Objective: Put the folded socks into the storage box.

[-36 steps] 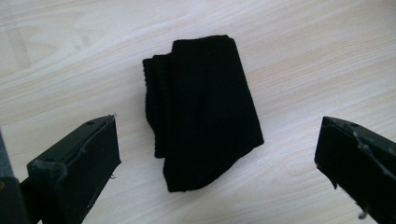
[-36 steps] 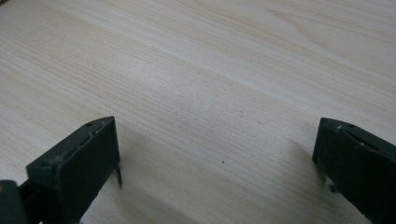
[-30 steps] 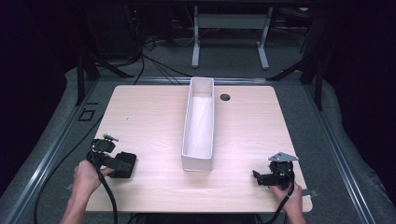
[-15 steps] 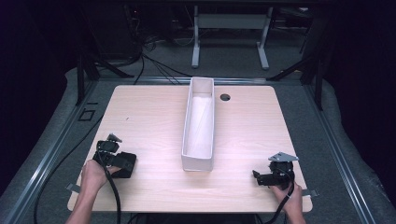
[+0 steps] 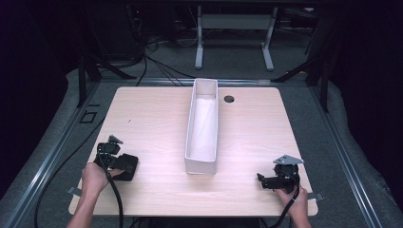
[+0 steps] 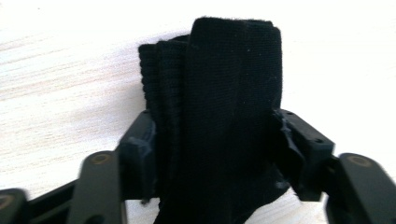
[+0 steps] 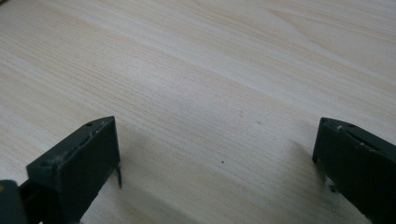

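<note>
A folded black cloth [image 6: 233, 93] lies on the pale wooden table [image 5: 152, 118] near its front left corner. My left gripper [image 6: 217, 154] is shut on it, with one pad pressed against each side of the fold. In the high view the cloth [image 5: 127, 168] is a dark lump in front of the left gripper [image 5: 119, 162], which a hand holds from behind. My right gripper [image 7: 217, 140] stands open over bare wood with nothing between its jaws. In the high view the right gripper [image 5: 262, 180] sits near the front right corner and points left.
A long, narrow white box [image 5: 203, 126] stands in the middle of the table, running front to back, and it looks empty. A round cable hole [image 5: 229, 99] lies just right of its far end. Cables trail from both grippers over the front edge.
The left hand and gripper have shifted very slightly at the cloth. The cloth and the right gripper stay where they were.
</note>
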Action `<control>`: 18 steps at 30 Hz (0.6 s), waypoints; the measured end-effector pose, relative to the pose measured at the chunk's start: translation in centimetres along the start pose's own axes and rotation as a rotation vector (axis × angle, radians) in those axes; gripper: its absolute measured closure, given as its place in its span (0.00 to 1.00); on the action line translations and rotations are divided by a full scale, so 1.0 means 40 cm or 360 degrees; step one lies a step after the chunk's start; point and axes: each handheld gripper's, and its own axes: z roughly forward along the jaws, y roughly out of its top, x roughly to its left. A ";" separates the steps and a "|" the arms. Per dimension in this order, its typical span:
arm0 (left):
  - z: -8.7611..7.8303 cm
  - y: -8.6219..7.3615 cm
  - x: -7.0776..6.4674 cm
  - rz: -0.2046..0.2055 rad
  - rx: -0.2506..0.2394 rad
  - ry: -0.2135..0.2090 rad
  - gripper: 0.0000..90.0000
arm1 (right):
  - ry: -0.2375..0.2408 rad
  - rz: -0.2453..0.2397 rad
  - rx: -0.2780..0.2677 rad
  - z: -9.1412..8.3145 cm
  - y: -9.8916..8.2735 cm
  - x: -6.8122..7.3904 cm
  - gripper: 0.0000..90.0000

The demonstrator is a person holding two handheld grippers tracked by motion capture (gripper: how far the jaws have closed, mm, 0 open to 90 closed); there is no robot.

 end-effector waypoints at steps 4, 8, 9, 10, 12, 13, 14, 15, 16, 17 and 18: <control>-0.010 -0.001 -0.001 0.0001 -0.0016 0.0014 0.57 | -0.0001 0.0001 0.0000 0.000 0.000 0.000 0.00; -0.015 -0.002 -0.004 0.0018 -0.0023 0.0035 0.65 | -0.0001 0.0001 0.0000 0.000 0.000 0.000 0.00; -0.016 -0.001 -0.005 0.0023 -0.0024 0.0040 0.65 | -0.0001 0.0001 0.0000 0.000 0.000 0.000 0.00; -0.017 -0.001 -0.005 0.0022 -0.0024 0.0041 0.67 | -0.0001 0.0001 0.0001 0.000 0.000 0.000 0.00; -0.019 0.000 -0.005 0.0025 -0.0022 0.0038 0.69 | -0.0001 0.0001 0.0000 0.000 0.000 0.000 0.00; -0.021 0.000 -0.004 0.0024 -0.0027 0.0037 0.70 | -0.0001 0.0001 0.0000 0.000 0.000 0.000 0.00; -0.023 0.000 -0.003 0.0025 -0.0022 0.0030 0.70 | -0.0001 0.0000 0.0000 0.000 0.000 0.000 0.00; -0.025 0.000 -0.002 0.0022 -0.0025 0.0024 0.71 | -0.0001 0.0000 0.0001 0.000 0.000 0.000 0.00; -0.026 0.001 -0.001 0.0024 -0.0026 0.0020 0.71 | -0.0002 0.0001 0.0000 0.000 0.000 0.000 0.00; -0.028 0.001 0.001 0.0030 -0.0025 0.0013 0.71 | -0.0002 0.0001 0.0001 0.000 0.000 0.000 0.00; -0.029 0.001 0.001 0.0025 -0.0024 0.0010 0.71 | -0.0002 0.0001 0.0000 0.000 0.000 0.000 0.00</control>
